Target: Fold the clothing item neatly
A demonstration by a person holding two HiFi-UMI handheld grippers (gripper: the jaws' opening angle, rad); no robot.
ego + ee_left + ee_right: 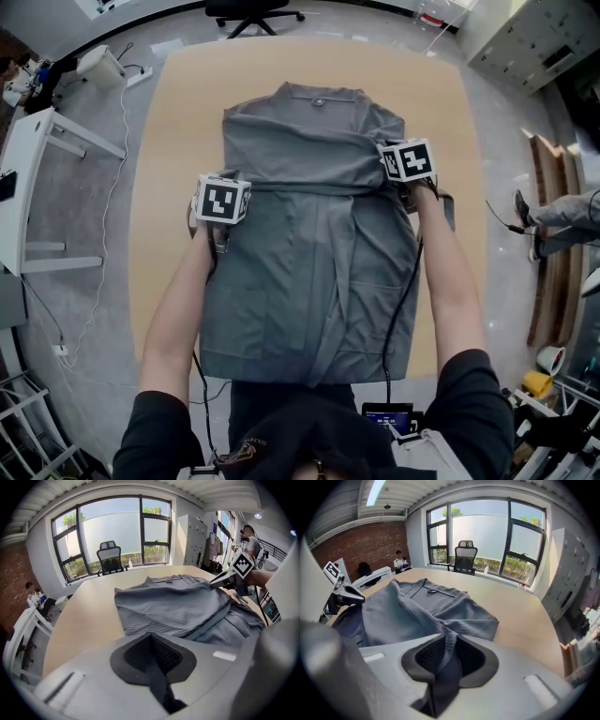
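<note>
Garment, grey, ribbed, rumpled

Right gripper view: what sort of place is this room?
Probably an office or lab workspace: black swivel office chair, tall dark-framed windows, red brick wall, grey metal lockers.

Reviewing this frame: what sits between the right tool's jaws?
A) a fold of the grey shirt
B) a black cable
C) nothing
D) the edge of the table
A: in the right gripper view, a bunched fold of the grey shirt runs between the jaws of the right tool, which are closed on it.
</note>
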